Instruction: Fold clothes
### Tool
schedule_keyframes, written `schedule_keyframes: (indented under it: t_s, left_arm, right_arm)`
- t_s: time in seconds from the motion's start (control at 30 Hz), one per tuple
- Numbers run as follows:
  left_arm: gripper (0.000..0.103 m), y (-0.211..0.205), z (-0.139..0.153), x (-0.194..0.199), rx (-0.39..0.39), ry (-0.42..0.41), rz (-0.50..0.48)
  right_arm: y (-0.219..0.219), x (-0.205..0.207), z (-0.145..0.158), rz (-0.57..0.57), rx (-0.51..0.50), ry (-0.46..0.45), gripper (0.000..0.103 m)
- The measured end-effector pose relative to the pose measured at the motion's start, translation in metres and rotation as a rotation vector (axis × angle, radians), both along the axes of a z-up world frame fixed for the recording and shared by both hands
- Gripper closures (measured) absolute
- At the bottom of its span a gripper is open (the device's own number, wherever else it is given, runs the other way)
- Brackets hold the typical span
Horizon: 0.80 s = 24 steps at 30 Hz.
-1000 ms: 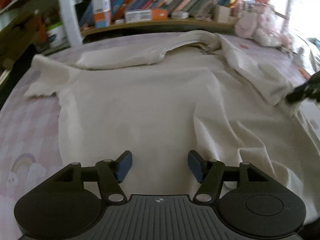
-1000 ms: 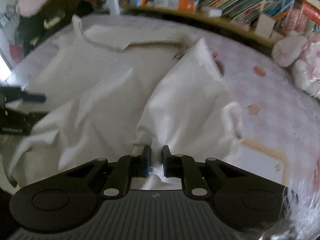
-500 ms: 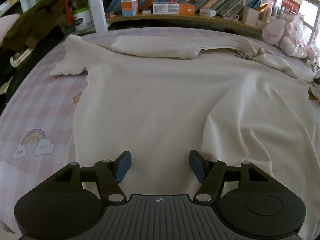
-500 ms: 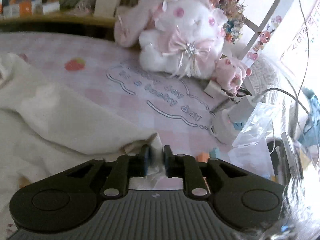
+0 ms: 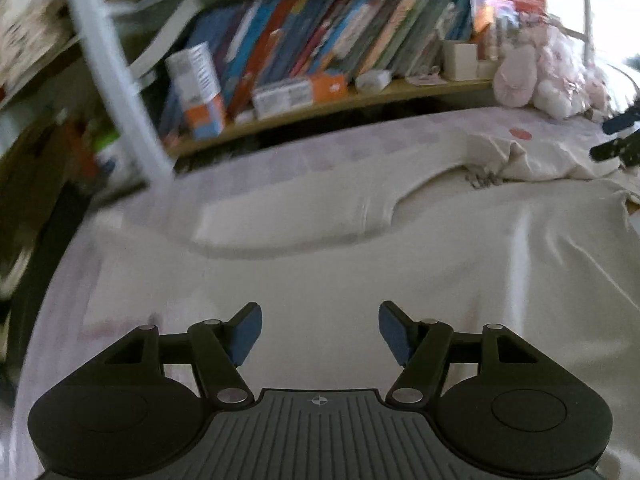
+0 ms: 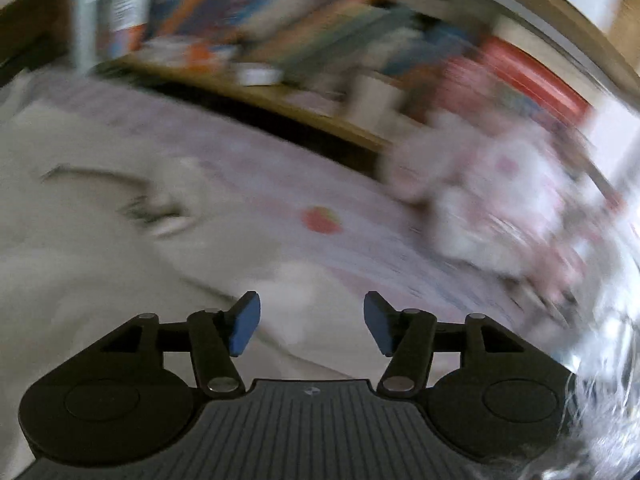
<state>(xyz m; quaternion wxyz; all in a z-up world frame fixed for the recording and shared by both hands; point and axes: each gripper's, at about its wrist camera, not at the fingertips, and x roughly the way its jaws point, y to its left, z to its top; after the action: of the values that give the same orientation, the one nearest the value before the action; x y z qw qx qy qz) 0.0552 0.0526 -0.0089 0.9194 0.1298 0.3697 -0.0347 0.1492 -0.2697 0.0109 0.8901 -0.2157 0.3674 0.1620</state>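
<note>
Left wrist view, L to R: blurred white post (image 5: pixel 120 80) at far left, then a wooden shelf (image 5: pixel 320 106) w/ a row of books (image 5: pixel 312 36) and a white-orange box (image 5: pixel 200 88) standing in front. Pink plush toy (image 5: pixel 540 76) sat at the shelf's right end. Cream garment (image 5: pixel 320 256) lay spread flat over the pink bedsheet (image 5: pixel 52 300), one sleeve (image 5: pixel 288 220) folded across near the top, collar area bunched at upper right. Left gripper (image 5: pixel 320 330) hovered low over the garment's near part, fingers wide apart, nothing between the blue pads (image 5: pixel 246 332). Right gripper's tips showed at the far right edge, by the bunched fabric.

Right wrist view was heavily motion-blurred. L to R: garment (image 6: pixel 80 240) filled the left side, bedsheet (image 6: pixel 280 184) w/ a red spot print (image 6: pixel 322 220) in the middle, plush toy (image 6: pixel 492 200) at right. Right gripper (image 6: pixel 312 328) was spread wide, holding nothing, above the garment's edge.
</note>
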Motion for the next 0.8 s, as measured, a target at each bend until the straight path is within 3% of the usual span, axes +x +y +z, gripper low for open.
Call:
schedule_keyframes:
  t_s: [0.2,0.37,0.53,0.57,0.6,0.63,0.67,0.7,0.8]
  left_arm:
    - [0.037,-0.014,-0.02,0.05,0.176,-0.023,-0.145]
    - [0.037,-0.021,-0.044,0.063,0.342,-0.043,-0.288]
    - [0.036,-0.022,-0.048,0.079,0.355,-0.07,-0.335]
    - [0.037,-0.02,-0.047,0.082,0.342,-0.066,-0.335]
    - [0.038,-0.019,-0.046,0.085,0.326,-0.06,-0.338]
    - [0.054,-0.016,-0.045,0.088,0.299,-0.045,-0.345]
    - [0.087,-0.013,-0.044,0.091,0.264,-0.017,-0.352]
    - [0.1,-0.01,-0.043,0.095,0.228,0.01,-0.359]
    - [0.102,0.013,-0.031,0.117,0.029,0.061,-0.295]
  right_arm:
    - [0.051,0.001,-0.017,0.152,-0.101,-0.01,0.048]
    - [0.076,0.008,-0.027,0.201,-0.131,0.002,0.048]
    - [0.087,0.022,-0.034,0.159,-0.132,0.031,0.051]
    - [0.086,0.025,-0.035,0.147,-0.126,0.042,0.054]
    - [0.085,0.029,-0.036,0.135,-0.114,0.062,0.066]
    - [0.084,0.033,-0.037,0.124,-0.095,0.09,0.074]
    - [0.082,0.035,-0.037,0.115,-0.075,0.117,0.088]
    - [0.079,0.037,-0.037,0.111,-0.05,0.142,0.094]
    - [0.071,0.046,-0.029,0.103,-0.002,0.153,0.1]
